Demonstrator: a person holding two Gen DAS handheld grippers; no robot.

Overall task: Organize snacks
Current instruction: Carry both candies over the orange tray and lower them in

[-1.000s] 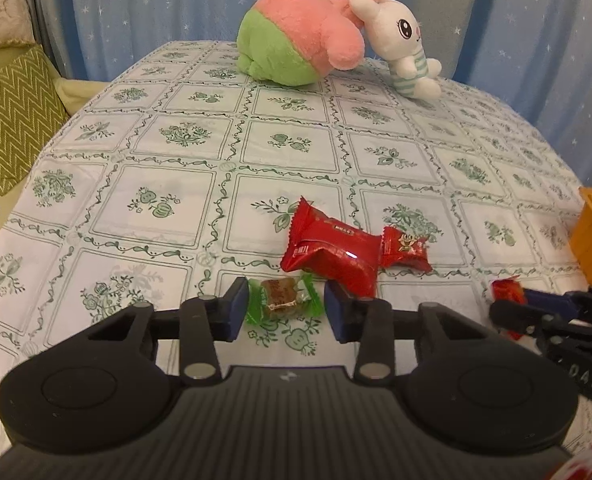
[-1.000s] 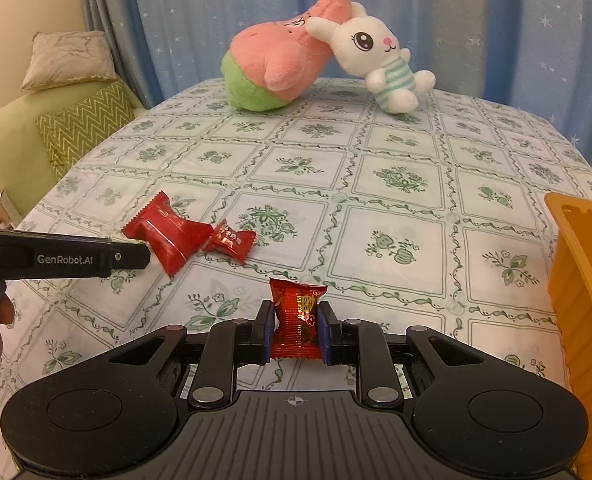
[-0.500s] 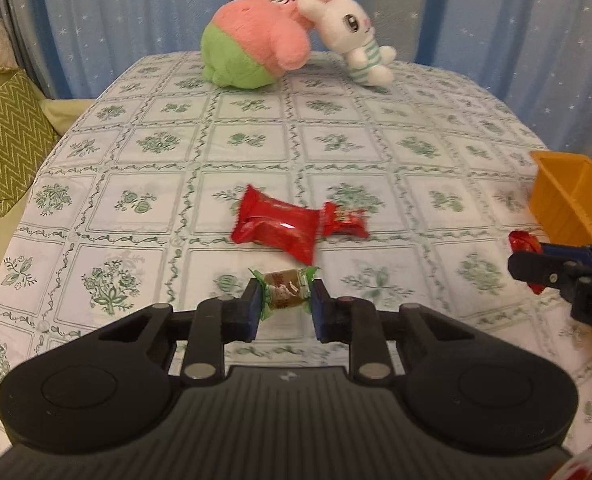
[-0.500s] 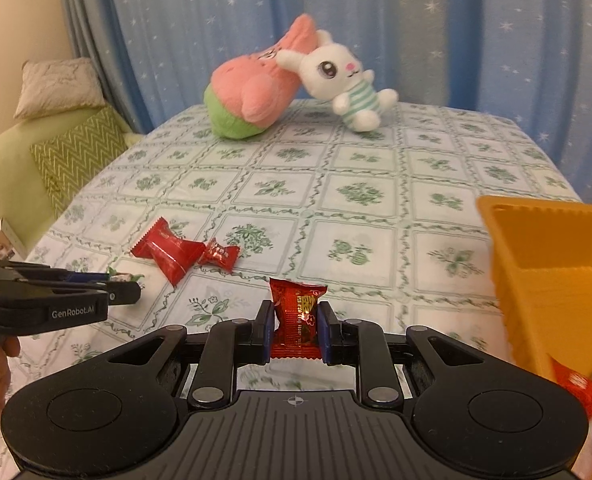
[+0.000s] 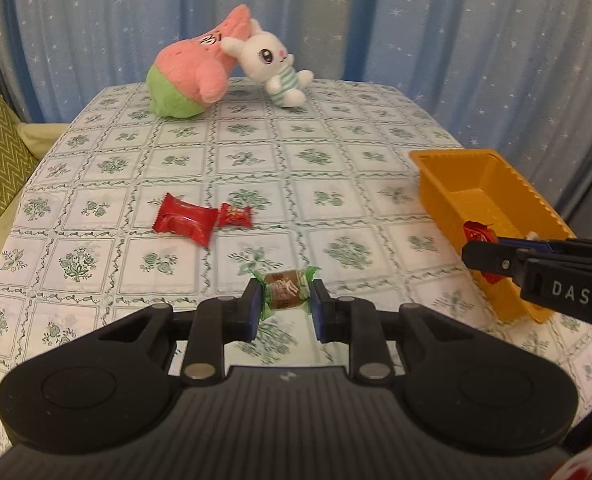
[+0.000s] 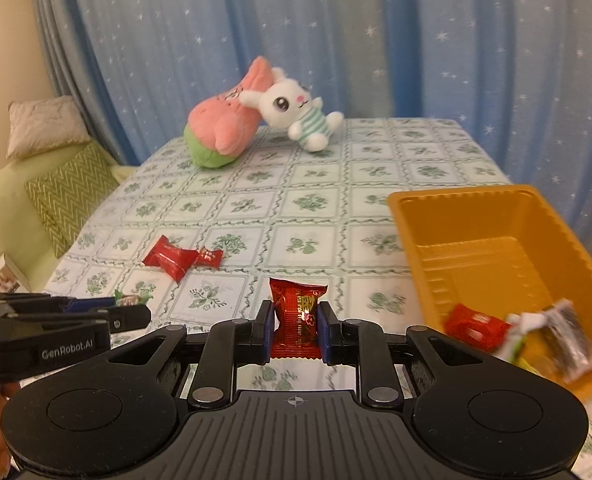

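Left wrist view: our left claw (image 5: pixel 286 305) is clamped on a green-wrapped candy (image 5: pixel 285 291) above the table (image 5: pixel 336 128). Right claw (image 6: pixel 294 327) grips a red snack pkt (image 6: pixel 297 318), just beside the orange tray (image 6: pixel 476 216).

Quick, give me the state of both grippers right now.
Left gripper: closed on the green-wrapped candy, lifted off the table.
Right gripper: closed on the red snack packet, near the orange tray.
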